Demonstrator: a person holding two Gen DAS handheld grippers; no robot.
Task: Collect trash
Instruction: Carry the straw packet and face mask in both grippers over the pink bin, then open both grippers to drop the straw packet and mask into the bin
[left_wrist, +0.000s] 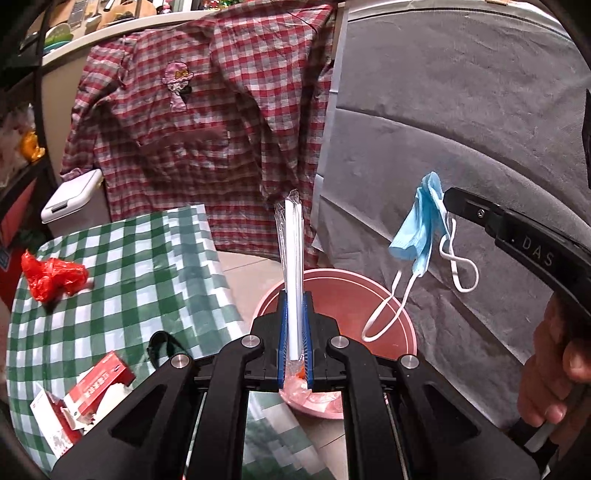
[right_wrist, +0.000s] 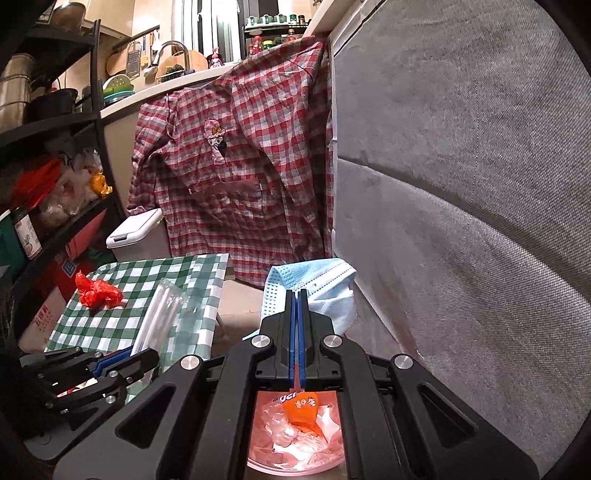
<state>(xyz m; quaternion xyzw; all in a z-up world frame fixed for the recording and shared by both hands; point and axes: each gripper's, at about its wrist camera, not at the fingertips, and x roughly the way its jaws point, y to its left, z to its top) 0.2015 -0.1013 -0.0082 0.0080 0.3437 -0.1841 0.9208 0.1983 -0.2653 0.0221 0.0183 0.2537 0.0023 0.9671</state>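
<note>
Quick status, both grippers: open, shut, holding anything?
Left gripper: shut on the wrapped straw, above the pink bin.
Right gripper: shut on the blue face mask.

Both views are evenly lit by warm indoor light, bright enough to read fabric weave and check patterns. The pink basin (right_wrist: 295, 439) glows strongly, nearly washed out. Soft shadows fall beside the red bag (left_wrist: 51, 275) on the table (left_wrist: 147, 266). Fisheye bending curves straight edges, and black vignetting fills the corners. Centres are sharp; shelves at far left look dim and soft.
</note>
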